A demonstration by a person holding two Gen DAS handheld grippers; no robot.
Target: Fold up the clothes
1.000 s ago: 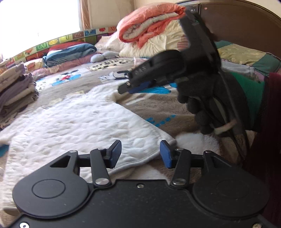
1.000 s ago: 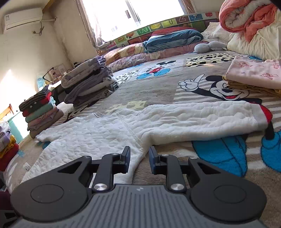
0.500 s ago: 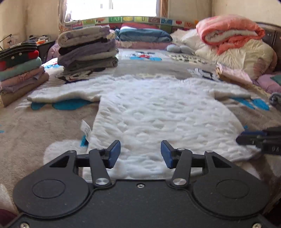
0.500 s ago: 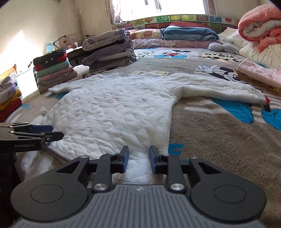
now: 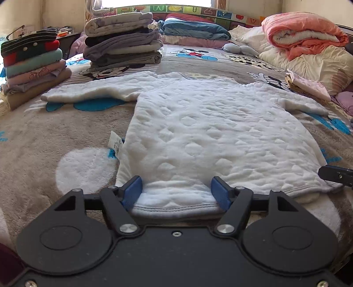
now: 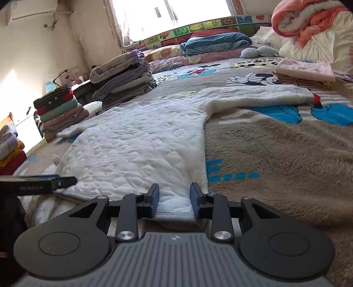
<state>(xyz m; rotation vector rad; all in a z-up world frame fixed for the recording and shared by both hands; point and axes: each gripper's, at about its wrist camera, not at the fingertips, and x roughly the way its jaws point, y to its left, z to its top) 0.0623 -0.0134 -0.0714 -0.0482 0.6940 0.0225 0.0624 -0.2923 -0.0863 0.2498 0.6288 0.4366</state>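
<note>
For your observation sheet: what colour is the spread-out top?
White, quilted top; clearest in the left wrist view.

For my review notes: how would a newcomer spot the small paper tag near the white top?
Find the white quilted top spread flat on the cartoon-print blanket. Follow its left side edge, as the left wrist view shows it, towards the hem. The printed paper tag sticks out there, the only paper thing among the fabric.

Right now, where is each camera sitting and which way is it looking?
Left wrist: on the left gripper, low at the white top's hem, facing up the bed to the window; its open jaws straddle the hem, and the right gripper's tip shows at right.
Right wrist: on the right gripper, at the hem's right corner, facing likewise; the left gripper shows at left.
Both share: the top, the folded stacks, the orange quilt.
</note>
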